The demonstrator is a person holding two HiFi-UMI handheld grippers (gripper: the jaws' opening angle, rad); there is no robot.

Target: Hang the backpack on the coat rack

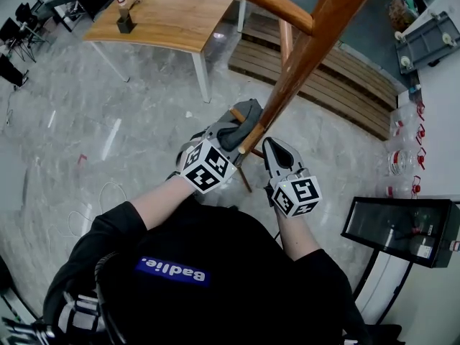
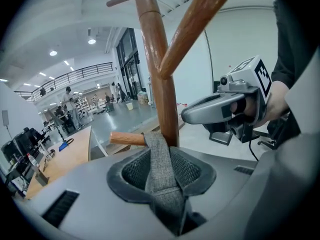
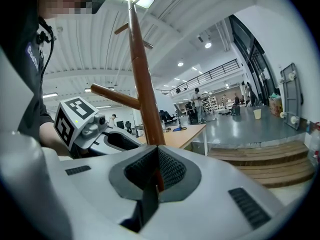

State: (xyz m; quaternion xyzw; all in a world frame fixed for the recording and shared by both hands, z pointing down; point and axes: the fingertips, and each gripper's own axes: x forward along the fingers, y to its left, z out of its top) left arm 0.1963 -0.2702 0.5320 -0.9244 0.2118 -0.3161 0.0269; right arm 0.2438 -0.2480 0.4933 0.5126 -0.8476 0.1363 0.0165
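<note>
The wooden coat rack pole (image 1: 302,56) rises between my two grippers. A grey backpack strap (image 2: 159,169) runs from a short peg (image 2: 127,138) down into the jaws of my left gripper (image 2: 167,184), which is shut on it. In the head view the left gripper (image 1: 237,131) reaches the peg (image 1: 236,113), where the grey fabric (image 1: 249,110) shows. The right gripper (image 1: 272,144) sits just right of the pole, jaws closed to a narrow slit. In its own view that gripper (image 3: 156,176) shows a dark strip in the slit that I cannot identify. The backpack's body is hidden.
A wooden table (image 1: 165,13) stands at the far left, low wooden steps (image 1: 323,77) behind the rack. A black-framed glass case (image 1: 402,228) and several bottles (image 1: 402,160) line the right wall. Higher pegs (image 2: 190,29) branch off the pole above the grippers.
</note>
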